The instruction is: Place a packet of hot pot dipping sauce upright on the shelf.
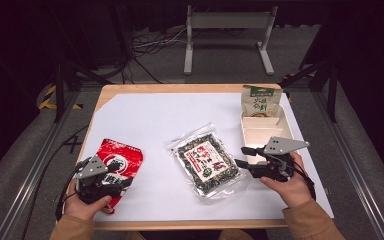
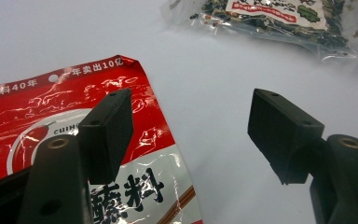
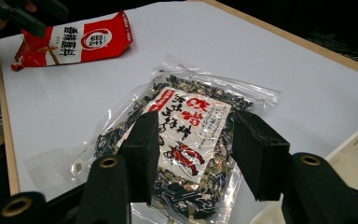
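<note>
A red and white snack bag point(image 1: 117, 157) lies flat at the table's near left. My left gripper point(image 1: 120, 184) hovers over its near end, open; in the left gripper view point(image 2: 191, 100) one jaw stands above the red bag point(image 2: 37, 107) and the other above bare white sheet. A clear bag of dark dried pieces with a red label point(image 1: 206, 160) lies in the middle. My right gripper point(image 1: 240, 156) points left at its right edge, open, and the bag point(image 3: 186, 116) shows flat between the jaws, which do not press it. The red bag point(image 3: 81, 42) lies far off.
A white sheet point(image 1: 155, 120) covers the wooden table point(image 1: 180, 88). A pale divided tray point(image 1: 242, 132) sits at the right, just behind my right hand, with a green and beige pouch point(image 1: 260, 102) standing at its far end. A metal stand point(image 1: 227, 22) is on the floor beyond.
</note>
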Motion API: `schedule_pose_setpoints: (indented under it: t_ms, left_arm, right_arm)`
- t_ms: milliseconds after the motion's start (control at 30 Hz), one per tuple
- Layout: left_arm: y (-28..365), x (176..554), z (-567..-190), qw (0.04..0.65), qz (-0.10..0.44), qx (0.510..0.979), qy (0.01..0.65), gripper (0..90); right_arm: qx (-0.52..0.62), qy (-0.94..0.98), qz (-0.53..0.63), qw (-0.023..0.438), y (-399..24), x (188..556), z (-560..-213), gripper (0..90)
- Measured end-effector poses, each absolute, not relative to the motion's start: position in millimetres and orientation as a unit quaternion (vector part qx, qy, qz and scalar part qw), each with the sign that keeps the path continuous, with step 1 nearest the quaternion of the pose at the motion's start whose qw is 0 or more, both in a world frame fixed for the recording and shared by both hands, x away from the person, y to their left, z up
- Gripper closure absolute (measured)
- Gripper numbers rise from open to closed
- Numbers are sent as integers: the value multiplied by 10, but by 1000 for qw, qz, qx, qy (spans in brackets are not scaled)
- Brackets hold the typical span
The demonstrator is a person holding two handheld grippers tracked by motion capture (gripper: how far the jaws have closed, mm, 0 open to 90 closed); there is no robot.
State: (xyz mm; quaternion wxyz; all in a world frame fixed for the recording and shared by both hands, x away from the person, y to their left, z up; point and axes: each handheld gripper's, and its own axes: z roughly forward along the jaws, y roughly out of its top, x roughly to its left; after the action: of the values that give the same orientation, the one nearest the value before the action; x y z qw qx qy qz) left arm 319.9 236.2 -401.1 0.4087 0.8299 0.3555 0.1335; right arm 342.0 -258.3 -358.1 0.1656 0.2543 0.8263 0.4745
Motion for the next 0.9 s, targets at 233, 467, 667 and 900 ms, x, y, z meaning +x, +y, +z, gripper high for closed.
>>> schedule_pose_setpoints:
  t_ms: [233, 467, 667, 900]
  left_arm:
    - [2430, 3354, -3830, 390, 130, 835, 366, 347]
    - [2600, 3578, -3717, 382, 143, 827, 387, 378]
    - [2715, 3732, -3669, 404, 153, 813, 391, 379]
    - [2828, 4014, -3702, 410, 160, 786, 435, 365]
  right_arm:
    - [248, 831, 469, 165, -2580, 3417, -3597, 520]
    - [240, 833, 473, 157, -2551, 3417, -3638, 547]
    - [238, 834, 475, 149, -2538, 3422, -3666, 486]
    - [227, 835, 477, 154, -2501, 3408, -3663, 443]
